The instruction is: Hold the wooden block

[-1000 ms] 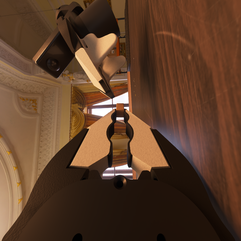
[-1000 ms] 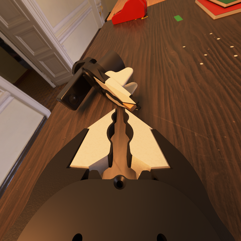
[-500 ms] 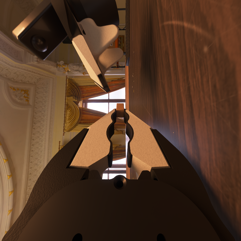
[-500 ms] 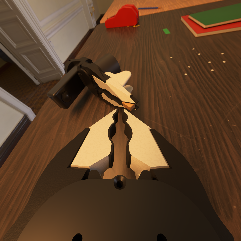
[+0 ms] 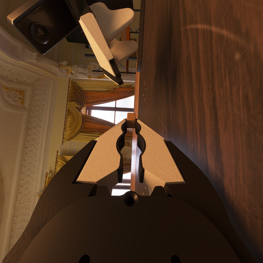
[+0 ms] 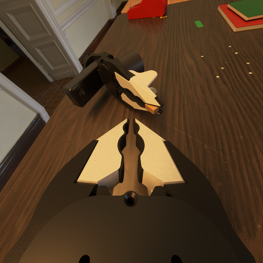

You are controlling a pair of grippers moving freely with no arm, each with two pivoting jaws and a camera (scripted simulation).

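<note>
A small tan wooden block (image 5: pixel 131 119) is pinched between the tips of my left gripper (image 5: pixel 131 121), which is rolled on its side next to the dark wooden table (image 5: pixel 199 128). In the right wrist view the left gripper (image 6: pixel 157 108) hovers low over the table with the block (image 6: pixel 151 108) sticking out of its tips. My right gripper (image 6: pixel 131 120) is shut with only a thin slit between its tips and holds nothing. It sits just short of the block. It also shows at the top of the left wrist view (image 5: pixel 118 80).
A red object (image 6: pixel 146 8) lies at the table's far end. A red and green stack of books (image 6: pixel 242 17) and a small green square (image 6: pixel 199 23) lie at the far right. The table edge (image 6: pixel 47 142) runs along the left, by a white panelled door (image 6: pixel 42 37).
The two grippers have drawn apart: the gap between my right tips and the held block has grown. My right fingers have narrowed. The left gripper keeps its hold on the block.
</note>
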